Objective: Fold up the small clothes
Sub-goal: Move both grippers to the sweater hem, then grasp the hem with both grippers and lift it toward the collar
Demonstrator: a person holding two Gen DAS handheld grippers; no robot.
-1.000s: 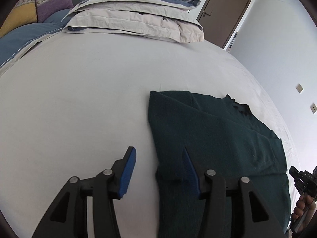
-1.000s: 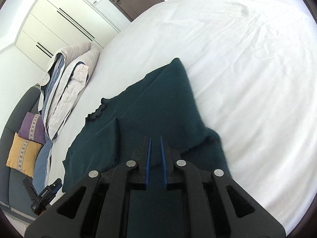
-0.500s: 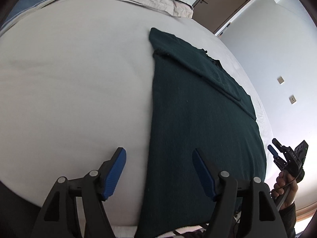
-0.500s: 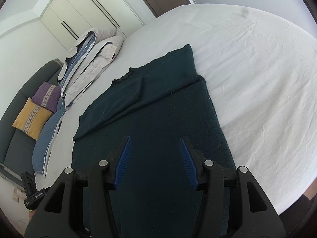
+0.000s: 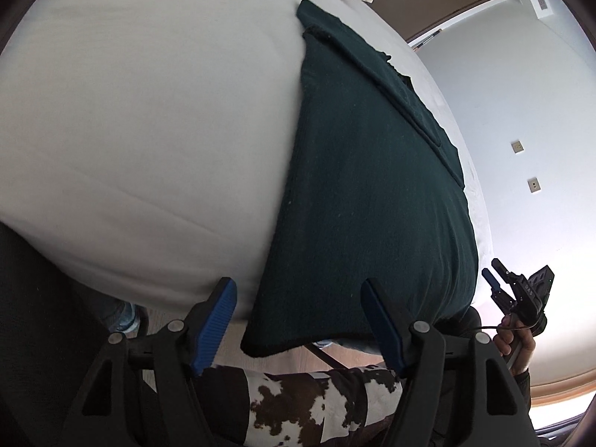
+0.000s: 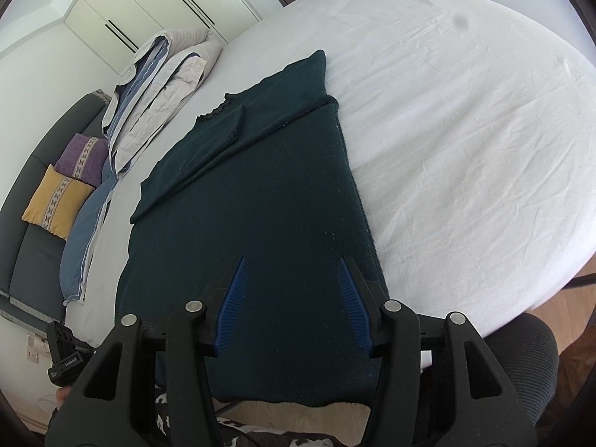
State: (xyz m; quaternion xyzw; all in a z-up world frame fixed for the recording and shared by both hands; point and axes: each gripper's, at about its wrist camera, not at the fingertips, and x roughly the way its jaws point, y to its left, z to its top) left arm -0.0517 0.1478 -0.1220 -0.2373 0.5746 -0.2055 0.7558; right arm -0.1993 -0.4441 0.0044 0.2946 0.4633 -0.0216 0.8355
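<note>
- The dark green sweater [image 6: 268,223] lies flat on the white bed [image 6: 465,130], sleeves folded across its far end, its hem hanging over the bed's near edge.
- My left gripper [image 5: 298,320] is released, fingers spread either side of the hem's left corner, touching nothing.
- My right gripper [image 6: 294,301] is also released, above the hem near its right side.
- I judge the knit soft, limp and light; it will sag, so I'd pinch both hem corners together.
</note>
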